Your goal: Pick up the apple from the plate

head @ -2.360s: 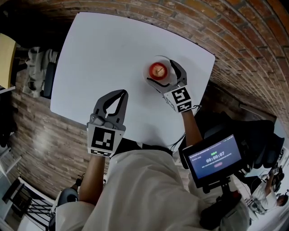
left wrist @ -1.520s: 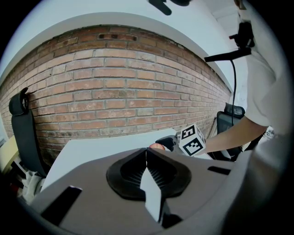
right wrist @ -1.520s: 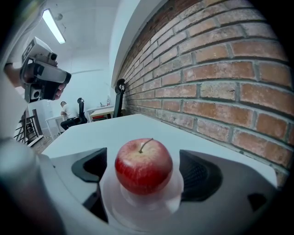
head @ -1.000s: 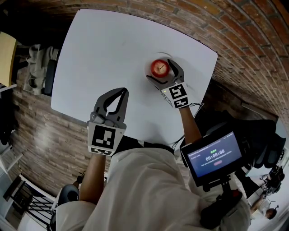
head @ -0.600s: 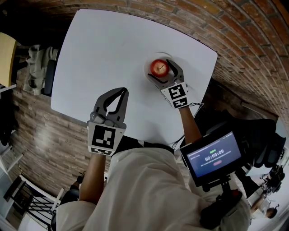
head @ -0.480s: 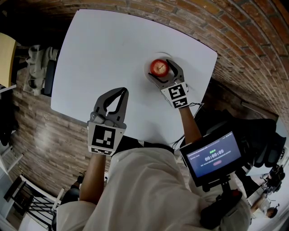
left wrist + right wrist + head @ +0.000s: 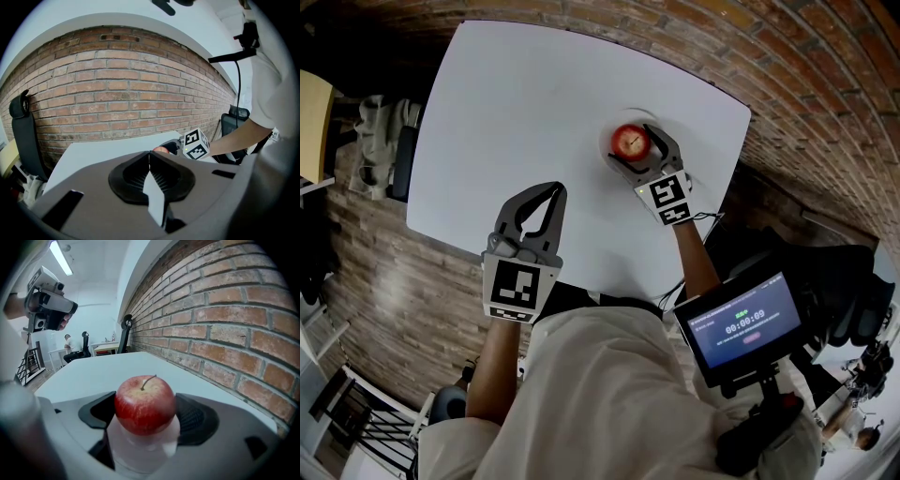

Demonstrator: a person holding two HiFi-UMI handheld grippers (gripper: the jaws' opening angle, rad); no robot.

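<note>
A red apple (image 7: 629, 142) with a stalk rests on a small white plate (image 7: 607, 142) at the table's far right. My right gripper (image 7: 636, 148) reaches around it from the near side. Its jaws have just been closing with the apple between them. In the right gripper view both dark pads (image 7: 194, 418) touch the sides of the apple (image 7: 144, 403), which still sits on the plate (image 7: 140, 448). My left gripper (image 7: 553, 192) hovers over the near table edge, shut and holding nothing. In the left gripper view its jaws (image 7: 150, 157) meet, with the apple (image 7: 161, 150) beyond.
The white table (image 7: 525, 103) ends close to the plate at a brick wall (image 7: 787, 84). A screen on a stand (image 7: 743, 326) is at lower right. Chairs and clutter (image 7: 380, 150) stand left of the table. A hand holding a camera (image 7: 47, 301) shows upper left.
The right gripper's jaws have drawn in against the apple's sides. The apple and plate stay put, and the left gripper has not moved.
</note>
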